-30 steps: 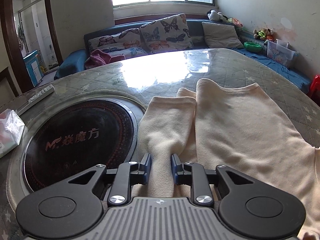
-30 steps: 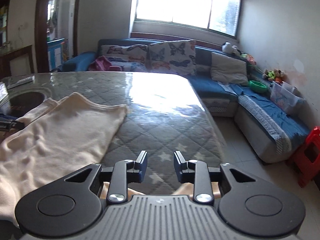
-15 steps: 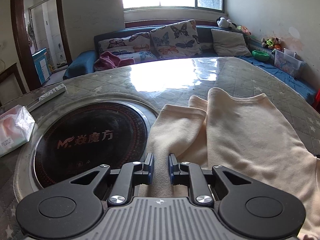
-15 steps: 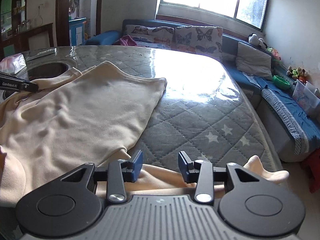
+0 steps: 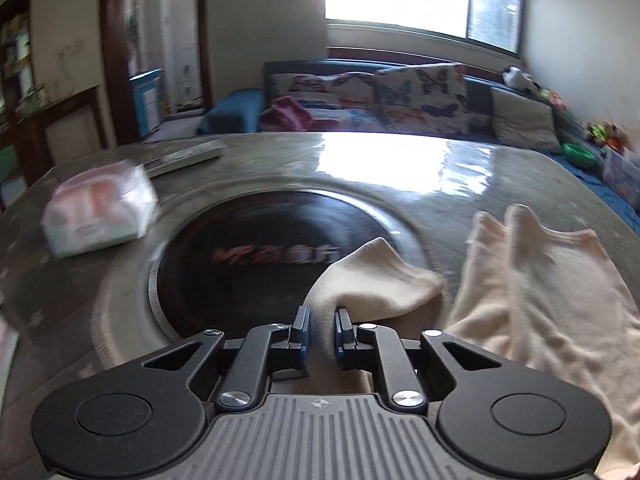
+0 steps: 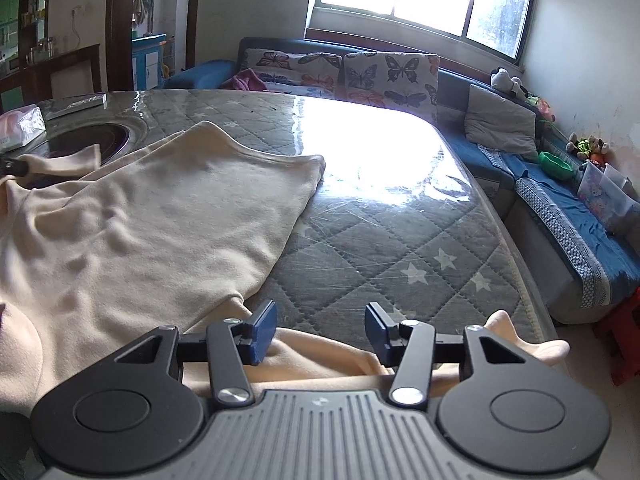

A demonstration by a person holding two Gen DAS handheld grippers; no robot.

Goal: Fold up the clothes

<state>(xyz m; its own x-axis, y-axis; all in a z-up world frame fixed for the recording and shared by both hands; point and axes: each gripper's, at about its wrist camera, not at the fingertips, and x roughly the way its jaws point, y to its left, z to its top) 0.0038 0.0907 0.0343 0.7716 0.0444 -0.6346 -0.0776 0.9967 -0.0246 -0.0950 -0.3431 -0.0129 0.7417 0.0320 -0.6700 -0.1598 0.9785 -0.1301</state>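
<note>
1. We see a cream top (image 6: 152, 216) spread on the quilted table (image 6: 400, 248), body lying flat with soft ripples; one sleeve (image 5: 376, 280) lifts over the dark round hob (image 5: 256, 256) at the table's left.
2. Left gripper (image 5: 320, 330): jaws clenched on the sleeve, cloth bunched between the pads and rising ahead of them. The left view is motion-blurred, so finer detail at the pinch is unclear.
3. Right gripper (image 6: 320, 328): jaws spread wide, nothing between them. It hangs above the other sleeve (image 6: 520, 344), which trails along the near table edge, its cuff poking out to the right.
4. Handling, our judgement: the fabric looks light, limp and fleece-like — it drapes and creases freely, holds no shape and will sag from any single pinch. Probably grippy rather than slick against the pads; nothing here to break.
5. Where to hold: near a cuff or at a seam, where layers are thicker. For the right gripper, the sleeve directly under the jaws is the obvious spot.
6. Risk, as we judge it: dragging the body out of square while one sleeve is pulled — a tissue pack (image 5: 100, 216) sits near the hob, apart from the cloth.
</note>
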